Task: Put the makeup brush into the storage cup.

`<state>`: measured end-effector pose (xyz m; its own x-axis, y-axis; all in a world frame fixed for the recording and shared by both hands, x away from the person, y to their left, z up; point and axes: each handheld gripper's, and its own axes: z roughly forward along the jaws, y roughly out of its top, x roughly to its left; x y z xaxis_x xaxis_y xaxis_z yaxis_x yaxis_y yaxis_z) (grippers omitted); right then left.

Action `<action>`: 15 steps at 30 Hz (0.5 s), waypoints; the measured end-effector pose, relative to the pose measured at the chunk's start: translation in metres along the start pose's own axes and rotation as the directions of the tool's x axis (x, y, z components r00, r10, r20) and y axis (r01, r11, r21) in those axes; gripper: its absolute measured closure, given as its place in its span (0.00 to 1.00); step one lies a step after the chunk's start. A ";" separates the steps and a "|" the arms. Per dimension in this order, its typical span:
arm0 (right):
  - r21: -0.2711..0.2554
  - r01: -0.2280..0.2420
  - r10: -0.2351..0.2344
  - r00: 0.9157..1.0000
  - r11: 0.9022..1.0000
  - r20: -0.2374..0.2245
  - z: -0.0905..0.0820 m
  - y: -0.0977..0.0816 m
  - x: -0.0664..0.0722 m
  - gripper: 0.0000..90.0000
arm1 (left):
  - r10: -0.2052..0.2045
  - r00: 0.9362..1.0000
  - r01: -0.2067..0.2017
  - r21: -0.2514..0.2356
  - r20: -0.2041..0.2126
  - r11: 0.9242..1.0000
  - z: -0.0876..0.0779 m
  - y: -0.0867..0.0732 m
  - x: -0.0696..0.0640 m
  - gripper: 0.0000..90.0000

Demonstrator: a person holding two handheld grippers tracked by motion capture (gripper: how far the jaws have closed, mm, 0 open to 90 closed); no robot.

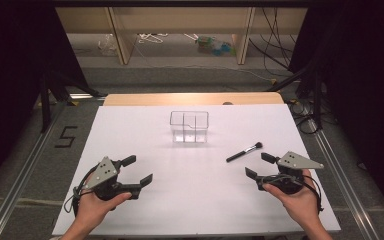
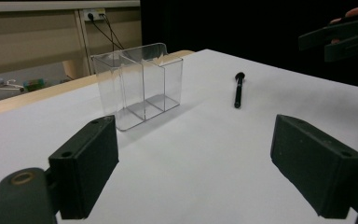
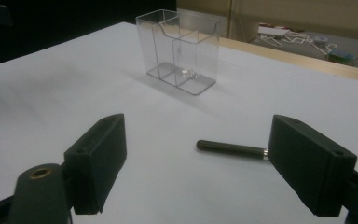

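From the high view I had both grippers low over the white table (image 1: 145, 210), one in each hand, and neither was carrying anything. The left gripper (image 1: 139, 170) sat near the left front of the sheet with its jaws spread wide, nothing between them but bare table; its own view confirmed that, with the two black jaws far apart and only white surface in the gap. The right gripper (image 1: 259, 165) was on the other side, jaws likewise spread apart and empty, angled toward the middle of the table. The makeup brush (image 1: 244, 152) lay flat on the table just beyond the right gripper, its bristle head pointing up and to the right toward the far edge and its black handle slanting down to the left. In the right gripper view I saw the handle of the brush (image 3: 230, 149) lying crosswise ahead of the jaws, its far end hidden behind the right-hand jaw, resting on the table and not touched by either jaw. The clear plastic organizer (image 1: 189, 126) stood upright near the far centre of the table, well apart from the brush and from both grippers; its compartments looked empty. In the left gripper view the organizer (image 2: 140, 84) stood ahead and left, with the brush (image 2: 238, 89) off to its right.
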<state>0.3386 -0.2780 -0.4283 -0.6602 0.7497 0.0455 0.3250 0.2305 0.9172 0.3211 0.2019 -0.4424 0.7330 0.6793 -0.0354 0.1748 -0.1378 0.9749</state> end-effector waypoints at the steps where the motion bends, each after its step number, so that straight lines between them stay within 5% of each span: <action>1: 0.004 -0.003 0.003 1.000 1.000 0.009 0.001 0.000 0.000 0.23 | 0.009 1.000 -0.009 0.003 0.007 1.000 0.001 0.000 0.000 0.17; 7: 0.056 -0.012 0.010 1.000 0.998 0.029 0.006 0.005 -0.002 0.23 | 0.001 1.000 -0.001 0.018 0.003 1.000 0.000 -0.001 -0.001 0.17; 15: 0.213 -0.078 0.061 0.994 0.974 0.088 0.022 0.016 -0.009 0.22 | -0.011 1.000 0.010 0.031 0.005 0.999 0.002 -0.002 -0.002 0.17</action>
<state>0.3644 -0.2677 -0.4226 -0.5773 0.8139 0.0660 0.5125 0.2982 0.8052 0.3202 0.1997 -0.4449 0.7341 0.6774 -0.0467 0.2028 -0.1531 0.9672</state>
